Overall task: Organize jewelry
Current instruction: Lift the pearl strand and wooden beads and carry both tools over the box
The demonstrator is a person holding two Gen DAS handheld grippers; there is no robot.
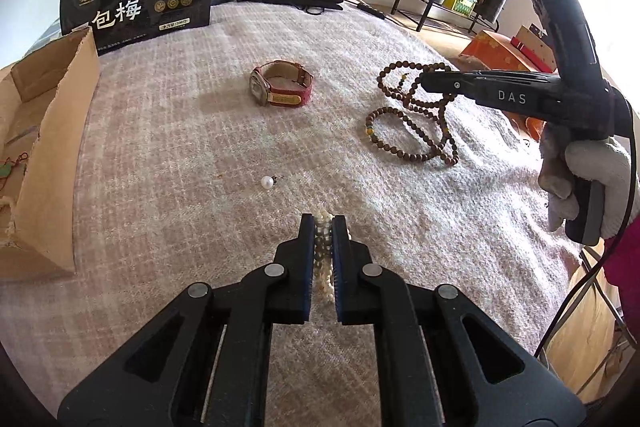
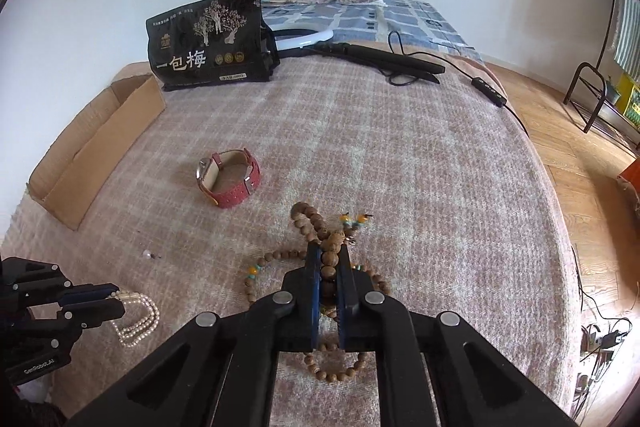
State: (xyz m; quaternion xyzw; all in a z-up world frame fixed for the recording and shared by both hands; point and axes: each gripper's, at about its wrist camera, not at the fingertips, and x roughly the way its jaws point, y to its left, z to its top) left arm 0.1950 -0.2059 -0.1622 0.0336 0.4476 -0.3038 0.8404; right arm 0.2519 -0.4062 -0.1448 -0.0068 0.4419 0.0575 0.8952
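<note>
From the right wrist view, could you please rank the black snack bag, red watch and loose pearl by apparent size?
1. black snack bag, though farthest
2. red watch
3. loose pearl, clearly tiniest

The middle of the pearl strand (image 1: 322, 251) is hidden between the left gripper's pads. The cardboard box (image 1: 48, 147) is cut off at the left edge. A small green item (image 1: 5, 171) inside it cannot be identified.

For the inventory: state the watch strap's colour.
The watch strap is red with a pale lining; the left wrist view shows it best.
</note>
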